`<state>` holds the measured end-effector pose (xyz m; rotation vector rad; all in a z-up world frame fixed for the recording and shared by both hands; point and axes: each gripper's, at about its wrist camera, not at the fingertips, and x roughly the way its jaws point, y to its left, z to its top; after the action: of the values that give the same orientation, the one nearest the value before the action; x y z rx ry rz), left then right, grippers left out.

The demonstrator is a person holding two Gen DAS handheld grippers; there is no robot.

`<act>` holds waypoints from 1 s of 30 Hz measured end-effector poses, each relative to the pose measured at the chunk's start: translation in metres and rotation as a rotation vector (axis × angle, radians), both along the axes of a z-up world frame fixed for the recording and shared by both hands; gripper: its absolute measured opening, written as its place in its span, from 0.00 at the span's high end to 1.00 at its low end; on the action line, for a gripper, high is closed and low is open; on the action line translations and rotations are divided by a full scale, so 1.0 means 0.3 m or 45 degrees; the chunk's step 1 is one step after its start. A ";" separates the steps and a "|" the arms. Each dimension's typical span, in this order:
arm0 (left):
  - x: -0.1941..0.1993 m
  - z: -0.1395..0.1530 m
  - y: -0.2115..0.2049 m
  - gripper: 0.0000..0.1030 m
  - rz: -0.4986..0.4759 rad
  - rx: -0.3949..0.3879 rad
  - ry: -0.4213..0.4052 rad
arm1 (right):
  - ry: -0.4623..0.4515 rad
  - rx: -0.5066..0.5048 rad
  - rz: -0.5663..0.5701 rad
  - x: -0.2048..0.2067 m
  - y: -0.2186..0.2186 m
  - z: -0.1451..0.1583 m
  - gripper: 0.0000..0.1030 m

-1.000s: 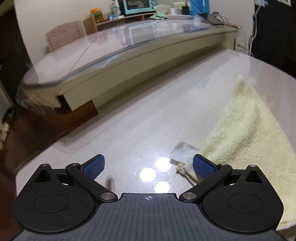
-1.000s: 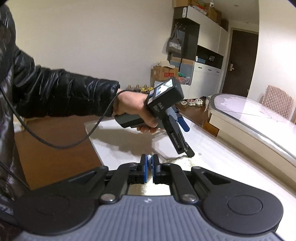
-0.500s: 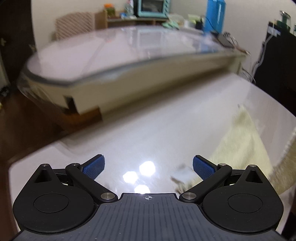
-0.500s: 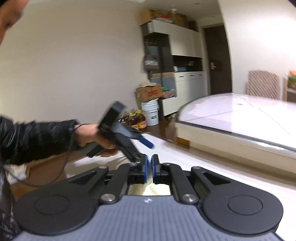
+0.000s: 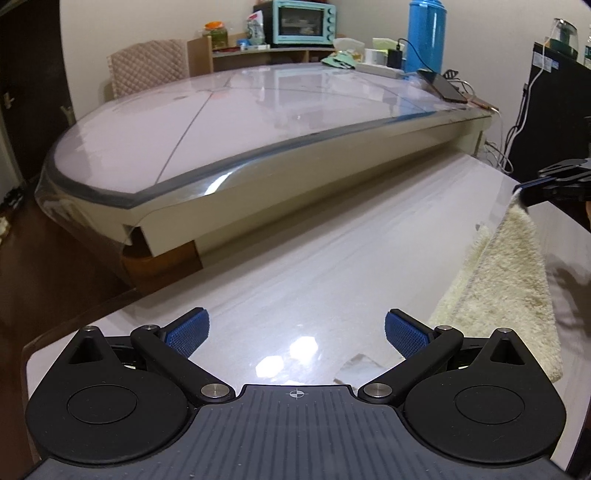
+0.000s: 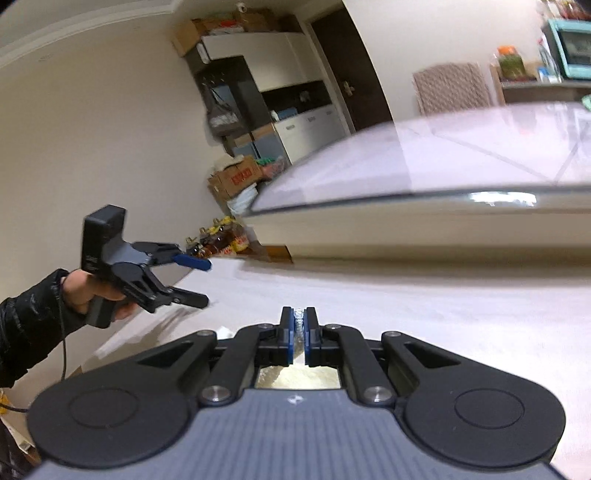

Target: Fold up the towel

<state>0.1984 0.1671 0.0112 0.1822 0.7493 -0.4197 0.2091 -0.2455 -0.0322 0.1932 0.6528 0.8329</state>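
1. Left wrist view, surroundings: glossy pale table [image 5: 303, 280] filled the foreground; a second, larger table [image 5: 207, 122] stood behind it, with a teal oven [image 5: 301, 22] and a blue flask [image 5: 424, 33] at the back wall.
2. Left wrist view, change: a second ago the cream towel [image 5: 506, 280] lay flat on the table at right. It now hung in a lifted fold, its top corner raised to the right gripper [image 5: 528, 186] at the frame's right edge, its lower part on the table.
3. Left wrist view, change: the small clear scrap [image 5: 356, 363] that earlier sat just inside the right fingertip now lay lower in frame, close to the gripper body.
4. Left wrist view, gripper: left gripper [image 5: 297, 330] had its jaws spread wide, as before; nothing between the blue pads [image 5: 188, 330]; no contact with towel or table visible.
5. Right wrist view, change: the background had rolled. The doorway and cabinets now leaned, and the larger table [image 6: 461, 155] filled the upper right. The left gripper [image 6: 195, 280], earlier near centre, now sat at far left, held by a hand [image 6: 86, 293] in a dark sleeve [image 6: 26, 325].
6. Right wrist view, gripper: right gripper [image 6: 299, 325] had its jaws pressed together, as in both earlier frames, pinching a thin edge of towel [image 6: 297, 378]; cream cloth showed below the pads.
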 end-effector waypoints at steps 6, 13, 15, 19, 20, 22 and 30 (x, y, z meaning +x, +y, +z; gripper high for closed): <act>0.007 -0.007 -0.031 0.00 -0.026 0.003 -0.005 | 0.072 0.012 -0.020 0.041 -0.057 -0.045 0.94; 0.005 -0.018 -0.069 0.00 -0.066 0.024 -0.001 | 0.125 0.001 -0.020 0.115 -0.051 -0.049 0.94; 0.002 -0.021 -0.075 0.00 -0.073 0.026 -0.001 | 0.132 -0.020 -0.017 0.130 -0.048 -0.053 0.94; -0.005 -0.024 -0.094 0.00 -0.100 0.042 -0.003 | 0.165 -0.051 -0.017 0.156 -0.038 -0.070 0.94; -0.008 -0.024 -0.099 0.00 -0.108 0.048 -0.005 | 0.173 -0.056 -0.018 0.162 -0.038 -0.076 0.94; -0.012 -0.025 -0.106 0.00 -0.119 0.054 -0.007 | 0.176 -0.058 -0.022 0.164 -0.039 -0.081 0.94; -0.019 -0.051 -0.139 0.00 -0.154 0.083 0.001 | 0.174 -0.028 -0.039 0.174 -0.048 -0.071 0.94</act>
<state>0.1927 0.1254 -0.0042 0.2897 0.7552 -0.5107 0.2614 -0.2599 -0.0535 0.2411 0.7852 0.7872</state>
